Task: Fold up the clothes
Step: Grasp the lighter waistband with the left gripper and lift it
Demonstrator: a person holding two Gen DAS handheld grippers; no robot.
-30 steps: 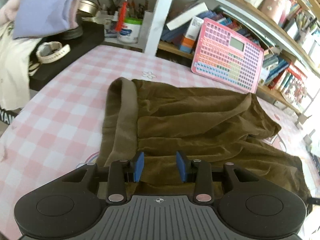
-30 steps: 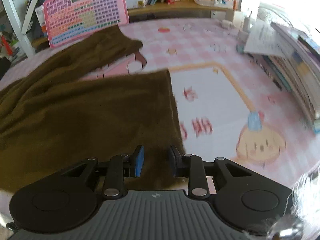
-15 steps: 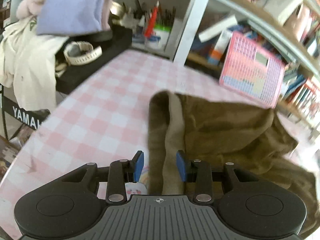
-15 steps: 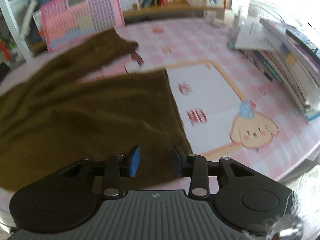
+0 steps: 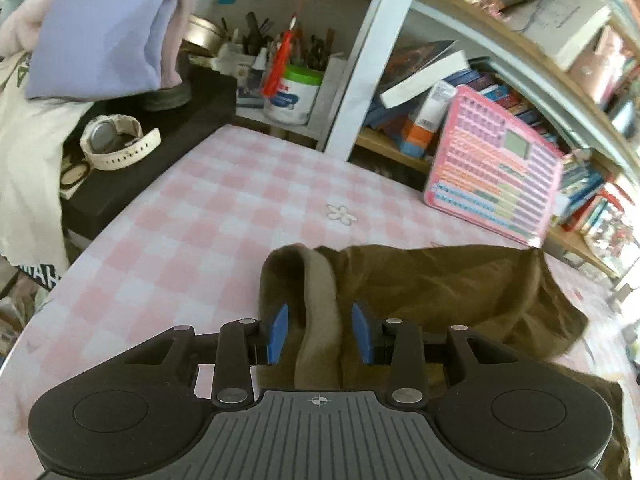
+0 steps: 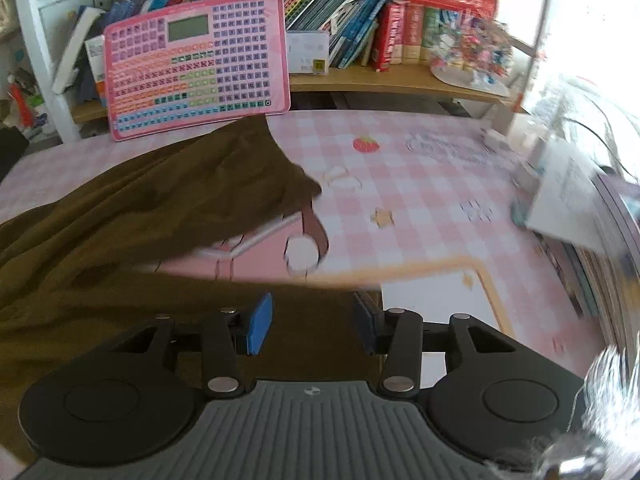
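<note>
A dark brown pair of trousers (image 5: 440, 284) lies spread on the pink checked table (image 5: 208, 216). Its lighter brown waistband (image 5: 318, 304) runs between the blue pads of my left gripper (image 5: 319, 334), which is open and low over that end. In the right wrist view the brown cloth (image 6: 140, 216) fills the left half. My right gripper (image 6: 312, 320) is open over the near leg's hem edge (image 6: 344, 300); I cannot tell whether it touches the cloth.
A pink toy keyboard (image 5: 496, 168) (image 6: 196, 64) leans on the bookshelf behind the table. A black stand with a white watch (image 5: 116, 144) and a lilac cloth (image 5: 104, 28) is at the left. Stacked books and papers (image 6: 580, 200) lie at the table's right edge.
Both grippers have moved forward along the table. The left one has shifted left so the waistband now lies between its open jaws. The right one has come up to the far hem.
</note>
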